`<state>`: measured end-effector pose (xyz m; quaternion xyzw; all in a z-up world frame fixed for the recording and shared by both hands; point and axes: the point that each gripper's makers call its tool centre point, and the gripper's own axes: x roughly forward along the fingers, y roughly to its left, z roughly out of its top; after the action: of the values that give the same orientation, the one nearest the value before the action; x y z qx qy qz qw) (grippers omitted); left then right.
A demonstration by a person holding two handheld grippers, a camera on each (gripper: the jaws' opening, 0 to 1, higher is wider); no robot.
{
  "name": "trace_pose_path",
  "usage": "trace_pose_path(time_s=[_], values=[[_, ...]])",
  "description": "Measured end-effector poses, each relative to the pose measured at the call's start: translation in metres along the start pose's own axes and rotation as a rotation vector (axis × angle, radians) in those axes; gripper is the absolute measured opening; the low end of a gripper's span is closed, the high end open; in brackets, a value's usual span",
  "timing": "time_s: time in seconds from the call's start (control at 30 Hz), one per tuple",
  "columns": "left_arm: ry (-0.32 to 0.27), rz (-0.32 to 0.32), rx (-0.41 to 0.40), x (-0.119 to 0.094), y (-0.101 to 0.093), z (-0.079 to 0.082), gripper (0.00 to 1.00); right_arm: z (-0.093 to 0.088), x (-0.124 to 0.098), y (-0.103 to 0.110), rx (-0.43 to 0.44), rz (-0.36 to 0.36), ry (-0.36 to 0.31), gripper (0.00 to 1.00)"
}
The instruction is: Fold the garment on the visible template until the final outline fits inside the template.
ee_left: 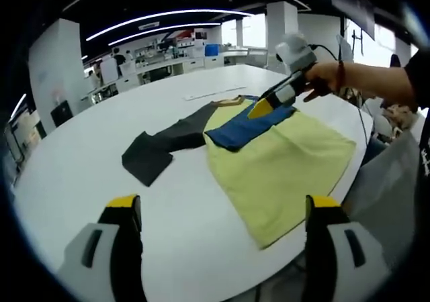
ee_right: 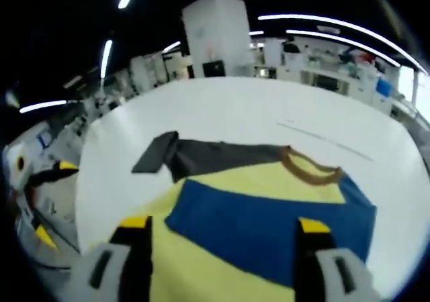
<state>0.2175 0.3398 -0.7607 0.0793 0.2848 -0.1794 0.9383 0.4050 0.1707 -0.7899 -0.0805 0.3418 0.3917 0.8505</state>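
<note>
The yellow garment (ee_left: 279, 171) lies mid-frame on the white table (ee_left: 87, 181), blue sleeve (ee_left: 245, 127) folded across it, dark sleeve (ee_left: 161, 147) stretched left. The left gripper (ee_left: 222, 211) hangs spread at the bottom. The right gripper (ee_left: 263, 107) tips onto the blue sleeve, jaws wide in its own view

Grey gripper bodies with black jaws and yellow tips (ee_left: 123, 200) are seen; a dark sleeve (ee_left: 418, 74) is worn.

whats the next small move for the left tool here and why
Probably reach the left tool toward the dark grey sleeve and fold it in over the yellow body. That sleeve lies stretched out on the white table, while the blue sleeve is already folded across the chest beneath the right tool. The left tool looks open.
</note>
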Motion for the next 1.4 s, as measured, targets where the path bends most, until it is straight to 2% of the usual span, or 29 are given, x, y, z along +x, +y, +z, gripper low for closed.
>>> trace_pose_path(time_s=[0.17, 0.4, 0.6, 0.77, 0.87, 1.1, 1.2, 1.4], values=[[-0.001, -0.002, -0.001, 0.002, -0.001, 0.001, 0.99, -0.01, -0.013, -0.024, 0.01, -0.036, 0.003, 0.95], [-0.005, -0.007, -0.004, 0.005, -0.002, 0.003, 0.99, -0.036, -0.036, -0.069, 0.042, -0.11, 0.037, 0.99], [-0.001, -0.021, 0.008, 0.009, -0.005, 0.006, 0.99, -0.06, -0.058, -0.092, 0.081, -0.155, 0.066, 0.99], [-0.004, -0.026, 0.013, 0.01, -0.005, 0.008, 0.99, -0.076, -0.068, -0.114, 0.095, -0.194, 0.076, 0.99], [-0.003, -0.029, 0.015, 0.011, -0.005, 0.008, 0.99, -0.086, -0.072, -0.128, 0.101, -0.206, 0.063, 0.88], [0.004, -0.027, 0.018, 0.009, -0.005, 0.006, 0.99, -0.105, -0.079, -0.134, 0.038, -0.231, 0.079, 0.45], [0.004, -0.024, 0.016, 0.009, -0.004, 0.006, 0.99, -0.11, -0.08, -0.136, 0.031, -0.245, 0.086, 0.37], [0.006, -0.02, 0.018, 0.009, -0.005, 0.006, 0.99, -0.113, -0.08, -0.143, 0.039, -0.258, 0.082, 0.3]])
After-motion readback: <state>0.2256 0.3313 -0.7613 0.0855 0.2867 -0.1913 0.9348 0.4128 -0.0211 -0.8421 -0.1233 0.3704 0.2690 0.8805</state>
